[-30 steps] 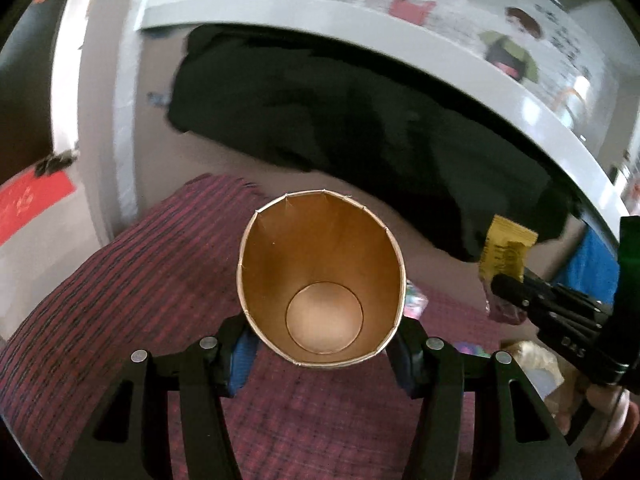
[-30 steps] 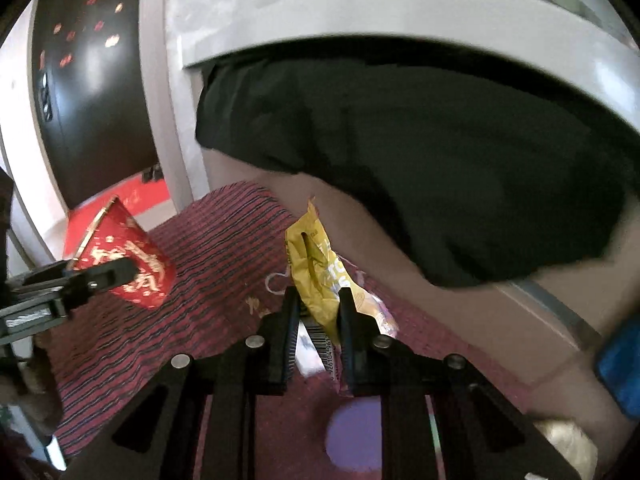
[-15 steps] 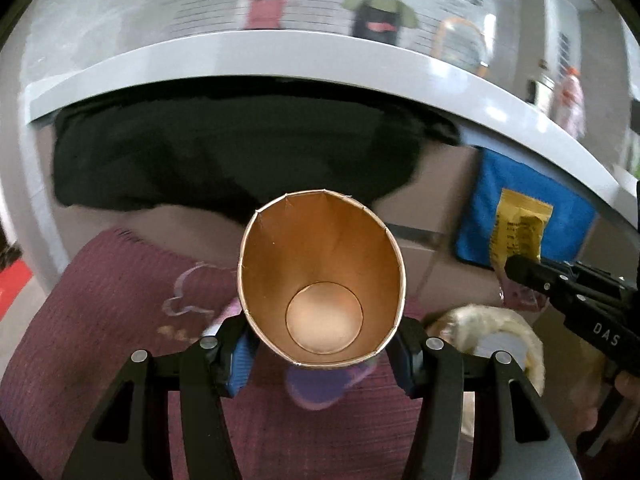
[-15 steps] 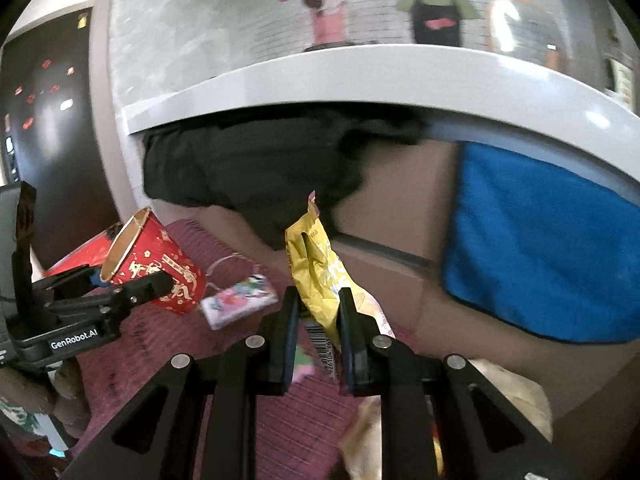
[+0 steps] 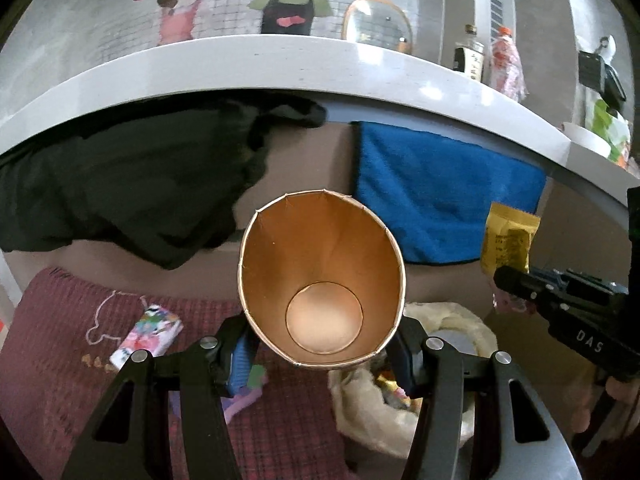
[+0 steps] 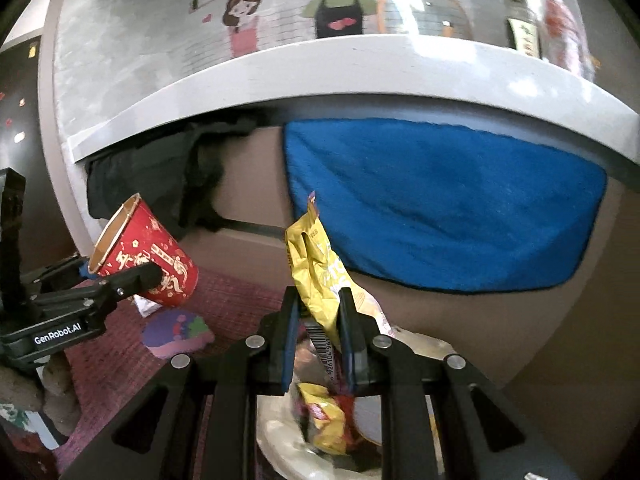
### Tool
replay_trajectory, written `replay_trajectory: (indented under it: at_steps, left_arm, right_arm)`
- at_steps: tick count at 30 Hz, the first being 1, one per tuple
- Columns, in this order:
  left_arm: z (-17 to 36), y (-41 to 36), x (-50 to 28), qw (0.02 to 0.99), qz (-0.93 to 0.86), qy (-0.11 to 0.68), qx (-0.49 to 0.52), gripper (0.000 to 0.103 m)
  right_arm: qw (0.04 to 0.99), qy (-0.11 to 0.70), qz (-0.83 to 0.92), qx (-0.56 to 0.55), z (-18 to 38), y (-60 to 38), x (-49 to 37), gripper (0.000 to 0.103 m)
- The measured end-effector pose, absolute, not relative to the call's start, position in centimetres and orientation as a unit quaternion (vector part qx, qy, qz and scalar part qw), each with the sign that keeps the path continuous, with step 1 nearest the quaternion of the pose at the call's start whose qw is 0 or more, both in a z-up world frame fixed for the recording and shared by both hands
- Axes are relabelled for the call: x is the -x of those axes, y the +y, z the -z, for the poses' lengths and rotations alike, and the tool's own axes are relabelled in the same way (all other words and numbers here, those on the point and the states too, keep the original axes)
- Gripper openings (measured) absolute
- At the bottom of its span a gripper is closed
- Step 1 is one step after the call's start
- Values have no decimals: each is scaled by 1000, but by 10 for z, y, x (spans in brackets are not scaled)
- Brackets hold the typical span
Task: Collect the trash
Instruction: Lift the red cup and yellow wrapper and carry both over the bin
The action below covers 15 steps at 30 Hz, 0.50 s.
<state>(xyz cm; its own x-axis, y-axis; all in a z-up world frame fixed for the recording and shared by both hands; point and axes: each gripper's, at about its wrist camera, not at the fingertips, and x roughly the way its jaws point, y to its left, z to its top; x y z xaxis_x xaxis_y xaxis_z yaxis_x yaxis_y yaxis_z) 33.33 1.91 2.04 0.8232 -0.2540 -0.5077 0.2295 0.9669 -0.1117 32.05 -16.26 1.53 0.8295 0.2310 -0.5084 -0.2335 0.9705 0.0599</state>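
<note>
The right gripper is pinching a yellow snack wrapper between its closed fingers, and the wrapper is standing roughly upright, its long axis running from the lower middle of the right wrist view up toward the centre. Directly beneath it, at the bottom middle of that view, the pale trash bag is lying open with other yellow and red scraps already inside, so the wrapper is hanging almost straight above the mouth. That vertical line-up looks like the relation the next move depends on: a small lowering and a release would probably be enough, with little sideways travel. The left gripper is clamping a paper cup by its sides, the cup's open mouth facing the camera and its axis pointing along the fingers. In the left wrist view the bag is sitting at the lower right, mostly behind the cup and the right-hand finger, so this gripper is off to one side of the opening rather than over it. Judging from both views, the right one is nearer to dropping its load. On the dark red mat at the lower left, a colourful small packet and a purple scrap are lying loose, not yet collected.
</note>
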Motion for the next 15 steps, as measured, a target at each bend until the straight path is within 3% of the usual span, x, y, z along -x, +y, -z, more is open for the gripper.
replay_trajectory:
  at_steps: [15]
  left_arm:
    - [5,-36,-337,957,162,239,1,56]
  right_arm:
    - [954,276,-107,-46,16,-216,-318,17]
